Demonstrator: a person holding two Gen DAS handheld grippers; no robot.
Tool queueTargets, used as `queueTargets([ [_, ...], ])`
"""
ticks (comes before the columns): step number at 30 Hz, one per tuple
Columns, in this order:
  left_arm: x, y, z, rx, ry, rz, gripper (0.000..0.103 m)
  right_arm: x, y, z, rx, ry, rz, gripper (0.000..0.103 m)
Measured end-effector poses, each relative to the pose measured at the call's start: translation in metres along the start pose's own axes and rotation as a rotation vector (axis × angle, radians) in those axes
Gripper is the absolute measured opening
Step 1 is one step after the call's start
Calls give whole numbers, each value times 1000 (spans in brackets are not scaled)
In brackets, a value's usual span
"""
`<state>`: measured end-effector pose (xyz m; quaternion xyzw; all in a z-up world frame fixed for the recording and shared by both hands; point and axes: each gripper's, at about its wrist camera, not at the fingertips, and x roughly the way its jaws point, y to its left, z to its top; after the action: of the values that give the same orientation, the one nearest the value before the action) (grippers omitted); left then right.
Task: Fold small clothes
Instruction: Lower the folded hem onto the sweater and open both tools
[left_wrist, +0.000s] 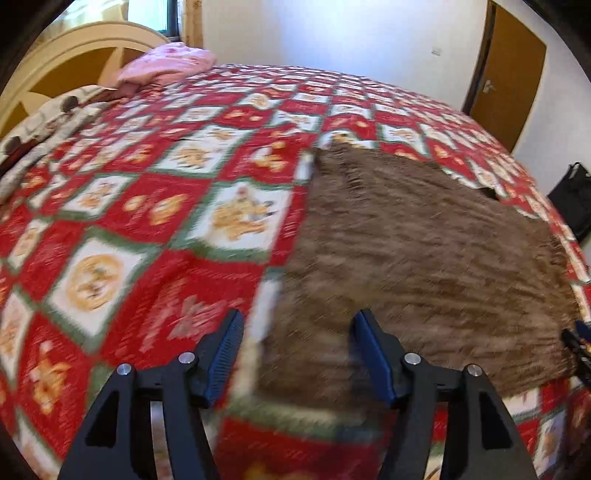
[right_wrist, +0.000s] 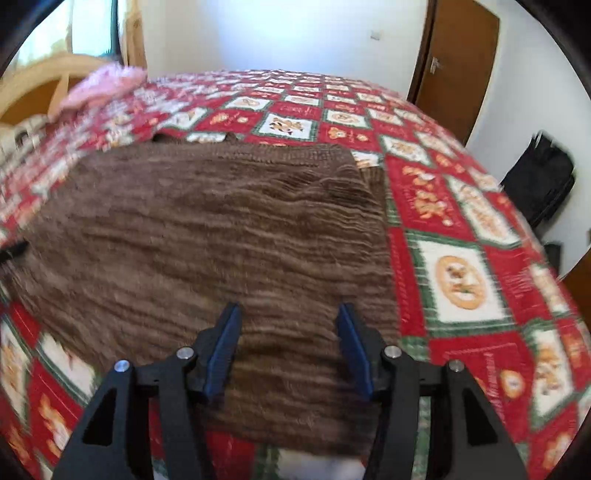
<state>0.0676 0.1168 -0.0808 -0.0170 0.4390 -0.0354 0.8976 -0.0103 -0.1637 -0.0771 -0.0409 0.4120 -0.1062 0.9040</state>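
1. The brown knitted garment (right_wrist: 221, 240) lies flat on the bed's quilt (left_wrist: 147, 206), towards the near edge of the bed; its nearest hem sits just short of that edge in both wrist views.

2. The left hand-held gripper (left_wrist: 297, 350) hovers over the garment's near left corner. Its jaws stand wide apart and hold nothing. One finger is over bare quilt, the other over the knit, so the garment's left edge runs between them.

3. The right hand-held gripper (right_wrist: 288, 347) hangs over the near hem, closer to the garment's right side. Its jaws are likewise spread wide and empty, with both fingers above the knit.

4. The relation that matters: from either gripper the garment stretches straight ahead, away from the near edge towards the far side of the bed. Its far edge looks bunched at the right corner (motion blur makes finer detail unreliable).

5. My judgement: each gripper is nearest its own near corner, so a fold away from the near edge would likely start by pinching those two corners together.

6. A pink cloth (left_wrist: 170, 62) lies at the far left corner of the bed, well apart from the garment.
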Motion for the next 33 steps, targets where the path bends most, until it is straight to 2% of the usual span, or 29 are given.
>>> queueTargets([
  [2,-7,11,-8,-13,-7,40,64,-14,1,-5,7,-5,-9,56],
  [5,-16,23,-15,-57,-15,12,63,-36,4,-10,17,-63,0,58],
  [8,-28,25,-17,-78,-42,9,63,-53,12,-12,36,-126,59,58],
  [10,-34,27,-19,-106,-52,-27,64,-51,18,-11,44,-134,95,59],
  [13,-40,37,-26,-215,-50,-114,64,-36,26,-13,48,-105,99,59],
  [17,-33,46,-41,-386,-11,-232,73,-13,22,-25,89,-23,97,59],
  [18,-30,46,-43,-425,-11,-242,74,-14,20,-27,107,-36,112,59],
  [20,-30,39,-40,-438,-40,-213,78,-17,17,-26,123,-40,121,59],
  [23,-23,27,-29,-418,-22,-186,79,-16,19,-27,113,-41,120,62],
  [26,-16,21,-24,-442,-48,-157,79,-16,20,-29,112,-43,128,65],
  [30,-14,18,-25,-462,-96,-187,79,-17,18,-30,120,-47,136,65],
  [31,-14,18,-25,-452,-105,-200,73,-16,18,-29,121,-47,137,65],
  [32,-13,17,-24,-442,-105,-204,54,-17,18,-30,124,-48,138,66],
  [33,-10,17,-24,-440,-98,-201,46,-16,18,-30,124,-49,142,67],
])
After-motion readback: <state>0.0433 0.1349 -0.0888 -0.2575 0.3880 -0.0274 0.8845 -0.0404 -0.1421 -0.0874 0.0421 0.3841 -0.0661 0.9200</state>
